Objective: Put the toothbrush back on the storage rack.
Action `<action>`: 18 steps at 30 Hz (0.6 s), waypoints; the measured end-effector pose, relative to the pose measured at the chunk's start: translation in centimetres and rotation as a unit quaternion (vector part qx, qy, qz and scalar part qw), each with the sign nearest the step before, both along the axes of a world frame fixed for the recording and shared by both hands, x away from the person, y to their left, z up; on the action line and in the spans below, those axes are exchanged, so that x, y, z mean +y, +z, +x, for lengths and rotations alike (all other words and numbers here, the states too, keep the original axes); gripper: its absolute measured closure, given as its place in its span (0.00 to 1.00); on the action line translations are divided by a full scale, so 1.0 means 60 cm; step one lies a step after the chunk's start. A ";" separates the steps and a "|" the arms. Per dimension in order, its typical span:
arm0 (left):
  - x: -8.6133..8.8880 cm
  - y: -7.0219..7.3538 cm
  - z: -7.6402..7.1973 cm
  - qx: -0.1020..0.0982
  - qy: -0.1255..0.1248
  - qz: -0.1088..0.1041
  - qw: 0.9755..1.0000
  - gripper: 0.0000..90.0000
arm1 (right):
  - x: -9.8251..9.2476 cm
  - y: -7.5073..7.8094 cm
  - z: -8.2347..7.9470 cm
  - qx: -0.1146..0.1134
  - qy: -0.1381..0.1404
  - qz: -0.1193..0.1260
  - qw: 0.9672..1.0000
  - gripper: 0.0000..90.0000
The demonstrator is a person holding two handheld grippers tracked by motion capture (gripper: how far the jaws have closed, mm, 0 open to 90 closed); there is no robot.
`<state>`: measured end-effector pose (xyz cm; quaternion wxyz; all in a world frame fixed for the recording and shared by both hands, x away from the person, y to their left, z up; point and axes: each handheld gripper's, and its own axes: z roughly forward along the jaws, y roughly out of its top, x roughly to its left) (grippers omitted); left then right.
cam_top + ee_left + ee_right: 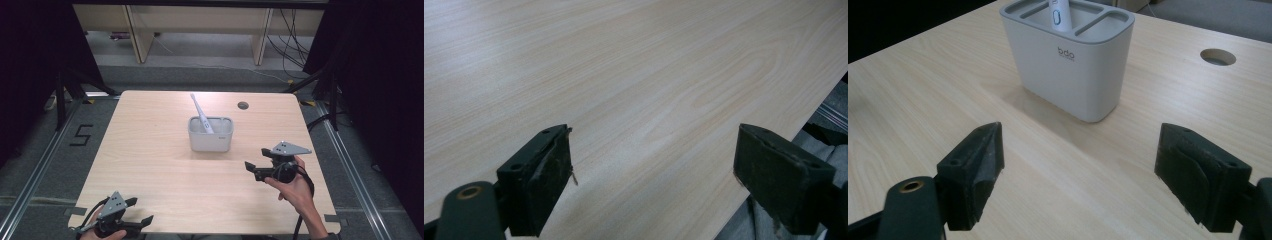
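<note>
While both my hands rest at the near side of the table (150, 165), a light grey holder (210, 134) stands upright toward the middle of it, with a white toothbrush (201, 114) leaning in one of its compartments, head up and tilted to the left. My right gripper (256, 161) is held above the table to the right of the holder, pointed toward it, its fingers (975, 172) spread wide and gripping nothing; the holder stands apart, beyond them. My left gripper (139, 211) sits at the near left corner of the table, well apart from the holder, its fingers (541, 175) likewise wide open and empty over bare wood. A round cable hole (243, 105) lies near the far edge.
</note>
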<state>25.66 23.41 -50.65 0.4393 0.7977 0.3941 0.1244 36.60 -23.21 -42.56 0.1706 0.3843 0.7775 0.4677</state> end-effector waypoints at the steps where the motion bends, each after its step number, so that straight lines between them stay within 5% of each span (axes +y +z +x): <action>1: 0.000 0.000 0.000 0.000 0.000 0.000 1.000 0.17 | -0.005 -0.002 -0.002 -0.011 0.002 -0.010 1.000 0.23; 13: -0.002 -0.002 0.000 -0.003 0.002 -0.008 1.000 0.17 | -0.010 -0.015 -0.023 0.019 0.003 -0.007 1.000 0.24; 18: -0.001 -0.001 0.000 -0.002 0.003 -0.004 1.000 0.17 | -0.011 -0.023 -0.026 0.012 0.004 -0.012 1.000 0.24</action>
